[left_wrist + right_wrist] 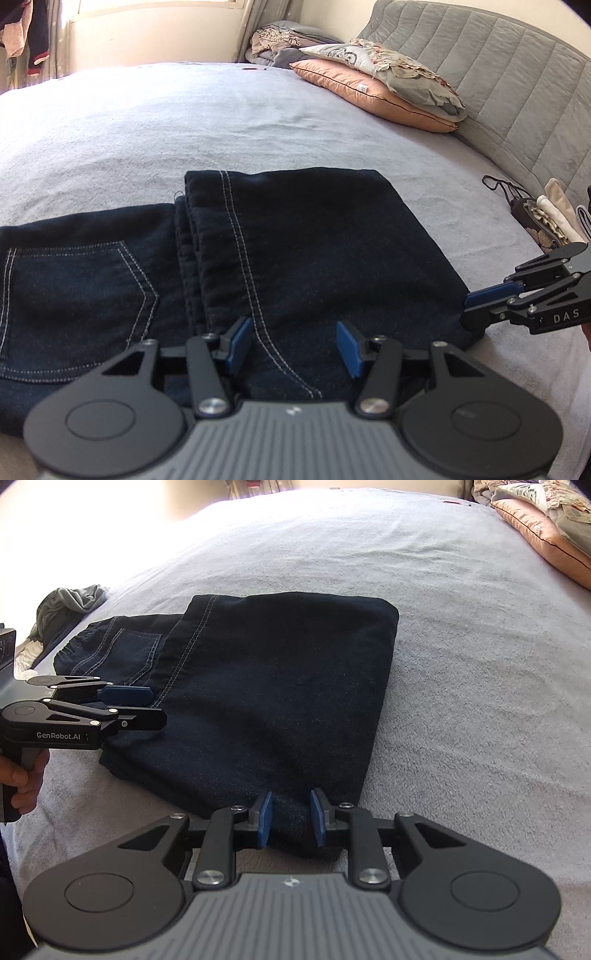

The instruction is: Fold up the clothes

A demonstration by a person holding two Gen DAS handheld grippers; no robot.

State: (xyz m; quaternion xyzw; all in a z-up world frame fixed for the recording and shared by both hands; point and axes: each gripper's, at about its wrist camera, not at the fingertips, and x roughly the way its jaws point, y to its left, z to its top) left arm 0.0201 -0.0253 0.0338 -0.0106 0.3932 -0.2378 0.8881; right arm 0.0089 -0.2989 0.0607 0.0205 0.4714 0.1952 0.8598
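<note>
Pinching a raised ridge of dark denim with the right gripper (291,819), blue pads (264,819) standing narrow and pressing on the cloth from either side, right at the near edge of the jeans (266,686). Biting only that near corner, with the rest of the garment lying flat beyond the fingertips.

Hovering with the left gripper (293,343) over the near edge of the same jeans, jaws standing about half apart, denim and a white-stitched seam (251,277) lying flat under the gap, nothing squeezed between the pads. Pointing downward at the cloth. Gripping the left tool's handle with a bare hand (22,779), seen at the edge of the right wrist view.

Lying folded on the pale bed sheet (184,122): legs doubled back over the seat, upper layer covering most of it, back pocket (85,280) with its pale stitching showing to the left of the fold. Resting near the front edge of the bed, well apart from everything else.

Sitting farther out: stacked pillows (369,92) against the grey quilted headboard (498,74), a small heap of clothes (70,602) off the left side of the bed, more folded fabric (546,218) by the headboard's near end.
</note>
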